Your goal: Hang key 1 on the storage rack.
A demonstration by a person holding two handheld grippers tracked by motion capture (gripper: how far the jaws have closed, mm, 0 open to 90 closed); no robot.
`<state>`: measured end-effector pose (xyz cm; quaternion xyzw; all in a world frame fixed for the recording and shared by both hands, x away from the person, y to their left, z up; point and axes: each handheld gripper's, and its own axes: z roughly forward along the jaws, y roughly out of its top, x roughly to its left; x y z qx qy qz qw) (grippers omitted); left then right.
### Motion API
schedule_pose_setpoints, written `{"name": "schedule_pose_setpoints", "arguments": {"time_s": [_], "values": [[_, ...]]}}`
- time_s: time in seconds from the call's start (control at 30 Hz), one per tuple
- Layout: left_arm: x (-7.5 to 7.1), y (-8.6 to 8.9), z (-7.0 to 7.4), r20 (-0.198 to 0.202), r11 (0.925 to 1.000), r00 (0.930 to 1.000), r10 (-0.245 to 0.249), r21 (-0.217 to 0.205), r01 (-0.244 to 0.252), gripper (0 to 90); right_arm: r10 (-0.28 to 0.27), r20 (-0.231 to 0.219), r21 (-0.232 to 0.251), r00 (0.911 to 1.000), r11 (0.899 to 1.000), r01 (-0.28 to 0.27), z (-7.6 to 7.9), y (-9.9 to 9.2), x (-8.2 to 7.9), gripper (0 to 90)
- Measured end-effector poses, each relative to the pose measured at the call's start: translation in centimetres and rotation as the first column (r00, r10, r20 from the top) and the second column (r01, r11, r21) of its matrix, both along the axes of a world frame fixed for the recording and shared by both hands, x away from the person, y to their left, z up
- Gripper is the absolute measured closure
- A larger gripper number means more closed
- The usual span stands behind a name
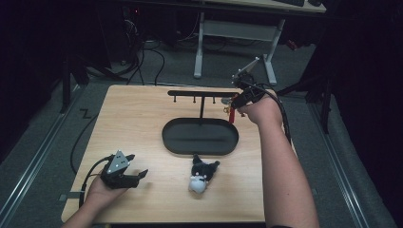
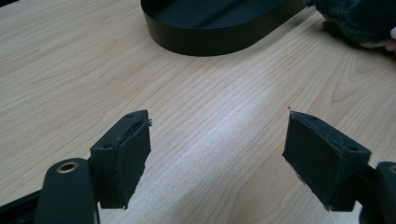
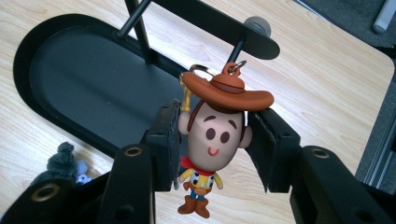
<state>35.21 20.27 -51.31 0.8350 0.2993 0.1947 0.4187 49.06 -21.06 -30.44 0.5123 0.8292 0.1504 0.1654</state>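
The right gripper (image 3: 212, 140) has its fingers (image 3: 163, 140) clamped on the head of a cowboy figure keychain (image 3: 212, 140), whose ring sits just under the end of the black hanger rack (image 3: 219, 25) above the fingers. Behind them lies the rack's oval tray (image 3: 70, 74). The left gripper (image 2: 217, 154) rests on the bench (image 2: 70, 70), fingers wide with nothing between; a plush toy (image 1: 202, 175) lies beyond them.

One cowboy keychain figure (image 3: 212, 140), one plush toy (image 1: 201, 176), one black oval tray (image 1: 171, 137) with one hanger rack (image 1: 202, 93) rising from it, carrying four pegs. Two grippers: left gripper (image 1: 138, 176), right gripper (image 1: 231, 103). One counter (image 1: 138, 118).
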Motion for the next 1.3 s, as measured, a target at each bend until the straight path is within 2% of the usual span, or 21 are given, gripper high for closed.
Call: {"name": "schedule_pose_setpoints", "arguments": {"time_s": [0.13,0.2,0.27,0.43,0.7,0.97,1.0,1.07,1.1,1.3], "values": [[0.0,0.0,0.0,0.001,1.0000,1.0000,-0.004,0.002,0.004,23.2,-0.009,0.000,-0.015,1.0000,1.000,0.009,-0.4,-0.3,-0.1,56.2],[0.0,-0.1,-0.1,0.001,1.0000,1.0000,-0.003,0.004,0.003,23.2,-0.027,0.001,-0.004,0.9996,1.000,0.027,-0.6,-0.5,-0.2,56.1],[-0.1,-0.2,-0.1,0.005,0.9999,1.0000,-0.007,0.010,0.007,23.2,-0.033,-0.001,-0.017,0.9994,0.999,0.033,-0.8,-0.9,-0.3,56.2],[-0.1,-0.2,-0.1,0.001,0.9999,1.0000,-0.009,0.014,0.009,23.4,-0.052,-0.004,-0.015,0.9987,0.999,0.052,-1.5,-1.8,-0.5,56.1],[-0.1,-0.3,-0.1,-0.001,0.9997,0.9999,-0.012,0.020,0.012,23.5,-0.061,-0.032,0.011,0.9976,0.998,0.062,-4.4,-2.4,-0.8,56.0],[-0.1,-0.4,-0.2,-0.006,0.9995,0.9998,-0.016,0.026,0.016,23.6,-0.065,-0.030,0.037,0.9974,0.997,0.067,-7.2,-2.2,-0.3,55.5],[0.0,-0.5,-0.2,-0.006,0.9995,0.9998,-0.016,0.025,0.016,23.6,-0.073,-0.028,0.046,0.9969,0.996,0.075,-7.5,-2.2,-0.1,54.9],[0.0,-0.4,-0.2,-0.006,0.9996,0.9998,-0.018,0.022,0.018,23.6,-0.108,-0.008,0.092,0.9941,0.990,0.109,-8.0,-2.3,0.0,42.3],[0.0,-0.4,-0.2,-0.005,0.9996,0.9998,-0.018,0.020,0.018,23.6,-0.124,-0.015,0.106,0.9921,0.986,0.125,-8.2,-2.4,0.1,38.7],[0.0,-0.4,0.0,-0.007,0.9996,0.9997,-0.024,0.012,0.024,23.9,-0.128,-0.009,0.100,0.9917,0.987,0.128,-8.5,-2.7,-1.0,34.2]]}}
